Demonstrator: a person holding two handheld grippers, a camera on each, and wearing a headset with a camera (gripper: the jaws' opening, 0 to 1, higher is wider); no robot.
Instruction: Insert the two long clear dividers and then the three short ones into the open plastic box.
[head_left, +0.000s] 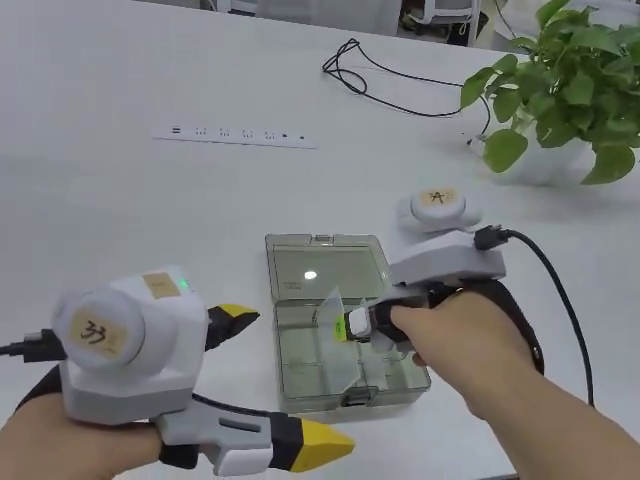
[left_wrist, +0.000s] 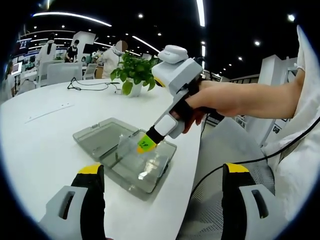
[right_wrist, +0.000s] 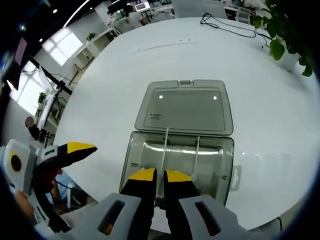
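The open plastic box (head_left: 295, 392) lies on the white table with its lid (head_left: 326, 268) flat behind it. My right gripper (head_left: 342, 326) hovers over the tray, shut on the top edge of a long clear divider (head_left: 338, 350) that stands lengthwise in the box. In the right gripper view the right gripper (right_wrist: 160, 175) pinches that divider (right_wrist: 164, 150), and a second long divider (right_wrist: 196, 155) stands beside it inside the box (right_wrist: 226, 165). My left gripper (head_left: 285, 385) stays open and empty at the box's near left. The left gripper view shows the left gripper (left_wrist: 163, 169), the box (left_wrist: 95, 137) and the right gripper (left_wrist: 146, 144).
A short clear piece (right_wrist: 235, 176) lies on the table right of the box. A white power strip (head_left: 235, 135) sits farther back, a black cable (head_left: 400, 85) loops behind it, and a potted plant (head_left: 565, 90) stands at the back right. The table edge is close on my side.
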